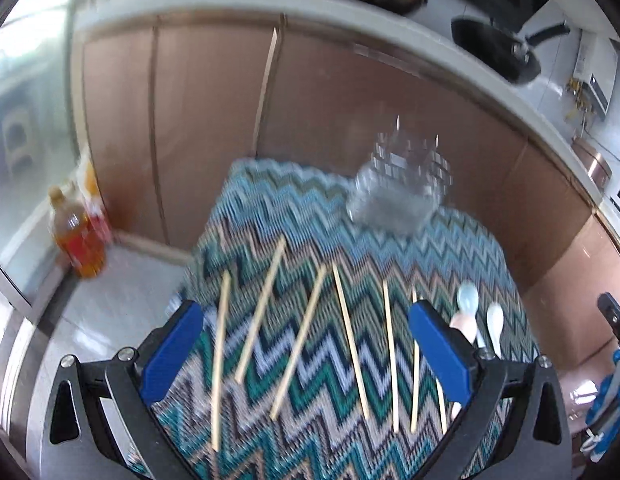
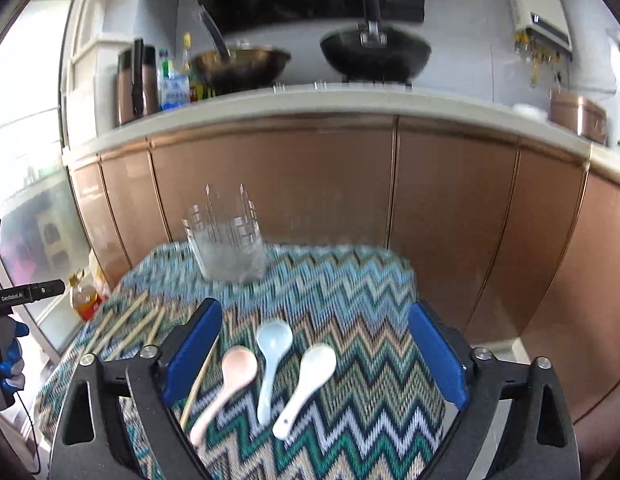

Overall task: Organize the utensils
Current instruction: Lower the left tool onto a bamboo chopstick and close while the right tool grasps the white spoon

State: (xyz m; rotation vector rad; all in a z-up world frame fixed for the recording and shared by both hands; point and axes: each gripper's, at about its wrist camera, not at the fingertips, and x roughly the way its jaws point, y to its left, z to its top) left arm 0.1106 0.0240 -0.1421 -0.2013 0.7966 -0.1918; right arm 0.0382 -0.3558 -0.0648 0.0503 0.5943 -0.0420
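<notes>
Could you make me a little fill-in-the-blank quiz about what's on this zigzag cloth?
1. The number of spoons on the zigzag cloth is ___.
2. Between the pink spoon and white spoon lies the ___ spoon.
3. The clear holder contains ___ utensils.

Missing words: three; blue; no

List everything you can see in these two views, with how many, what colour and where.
chopsticks: at least seven, pale wood, scattered on cloth's left part
spoons: three, pink, light blue, white, side by side on cloth
utensil holder: one, clear, far edge of cloth
zigzag cloth: one, teal, blue, beige, covering the surface
oil bottle: one, amber, on floor
woks: two, on counter
left gripper: blue pads, open
right gripper: blue pads, open
</notes>
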